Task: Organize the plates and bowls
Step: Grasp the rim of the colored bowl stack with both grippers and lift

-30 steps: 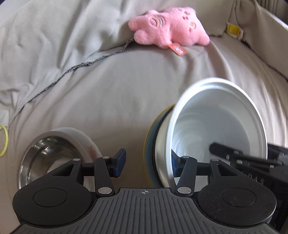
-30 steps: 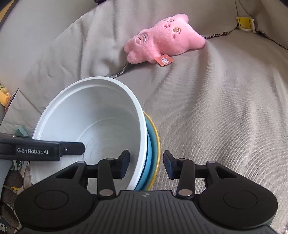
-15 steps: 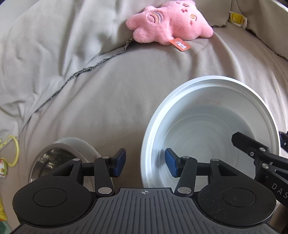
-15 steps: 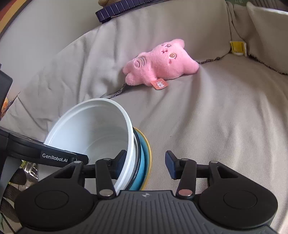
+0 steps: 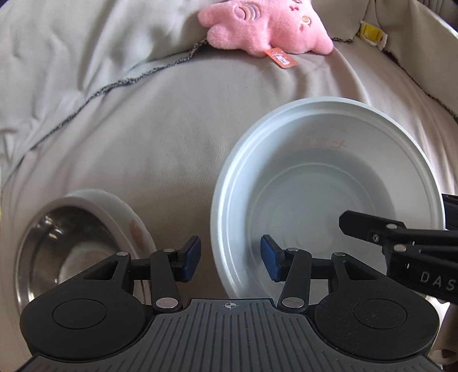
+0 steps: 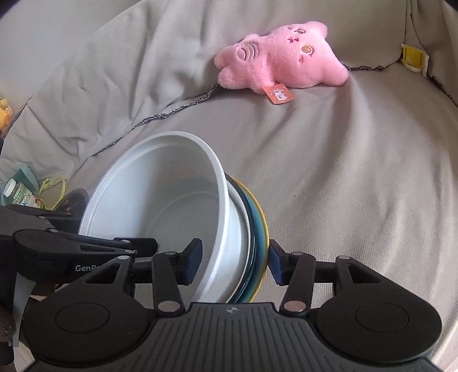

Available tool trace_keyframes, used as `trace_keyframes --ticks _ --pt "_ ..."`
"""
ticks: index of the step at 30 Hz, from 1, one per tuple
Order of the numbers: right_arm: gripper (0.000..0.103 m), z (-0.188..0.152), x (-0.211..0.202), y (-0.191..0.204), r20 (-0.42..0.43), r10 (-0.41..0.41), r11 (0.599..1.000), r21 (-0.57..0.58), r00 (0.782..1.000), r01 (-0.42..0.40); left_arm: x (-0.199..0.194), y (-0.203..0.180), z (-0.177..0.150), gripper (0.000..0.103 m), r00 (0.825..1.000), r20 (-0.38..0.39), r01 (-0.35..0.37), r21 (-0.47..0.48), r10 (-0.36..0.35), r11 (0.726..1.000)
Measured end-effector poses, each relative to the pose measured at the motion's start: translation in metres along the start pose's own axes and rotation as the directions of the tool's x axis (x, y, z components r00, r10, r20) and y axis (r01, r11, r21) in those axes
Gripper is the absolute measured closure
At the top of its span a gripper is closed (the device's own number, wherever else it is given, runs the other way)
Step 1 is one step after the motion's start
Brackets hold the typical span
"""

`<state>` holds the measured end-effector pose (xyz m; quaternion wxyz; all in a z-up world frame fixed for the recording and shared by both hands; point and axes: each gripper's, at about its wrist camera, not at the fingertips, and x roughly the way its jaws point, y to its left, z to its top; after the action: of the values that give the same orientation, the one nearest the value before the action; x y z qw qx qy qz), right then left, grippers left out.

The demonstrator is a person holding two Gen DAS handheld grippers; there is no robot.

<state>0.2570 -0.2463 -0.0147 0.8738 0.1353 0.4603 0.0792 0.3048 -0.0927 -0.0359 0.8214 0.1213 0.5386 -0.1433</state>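
A white plastic bowl (image 5: 323,194) sits nested on a stack of a white dish, a dark dish and a blue-and-yellow plate (image 6: 257,229), tilted above the grey couch. My right gripper (image 6: 233,264) straddles the stack's rim, one pad inside the white bowl (image 6: 160,206), one against the plate's outer edge. My left gripper (image 5: 230,259) is open, its right pad inside the bowl's near rim, its left pad outside. A steel-lined bowl with a white, pink-printed outside (image 5: 68,243) rests on the couch at lower left.
A pink plush toy (image 5: 266,27) lies at the back of the couch seat; it also shows in the right wrist view (image 6: 280,60). A yellow clip (image 6: 412,58) sits by the right cushion. Bottles and bags (image 6: 23,191) lie beyond the couch's left edge.
The white bowl and stack have tipped from nearly on edge towards level. Both grippers have stayed on the rim, and the steel bowl has come closer in the left view.
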Motion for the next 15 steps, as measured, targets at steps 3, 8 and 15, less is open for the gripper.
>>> trace_keyframes --ticks 3,8,15 --pt "0.052 0.003 -0.0026 -0.0015 0.0 0.031 0.999 0.024 1.0 -0.031 0.0005 0.0021 -0.003 0.053 1.0 0.011 0.004 0.0 -0.004 1.0" --pt "0.053 0.0072 0.0015 -0.0051 -0.018 0.032 0.999 0.036 0.999 -0.031 0.0014 0.0026 -0.004 0.052 0.999 0.037 0.017 -0.007 -0.017 1.0" --pt "0.053 0.0042 0.0026 0.0015 -0.009 -0.014 1.0 -0.005 1.0 0.014 0.0033 -0.0032 -0.001 0.049 0.999 0.045 -0.023 0.026 0.022 0.999"
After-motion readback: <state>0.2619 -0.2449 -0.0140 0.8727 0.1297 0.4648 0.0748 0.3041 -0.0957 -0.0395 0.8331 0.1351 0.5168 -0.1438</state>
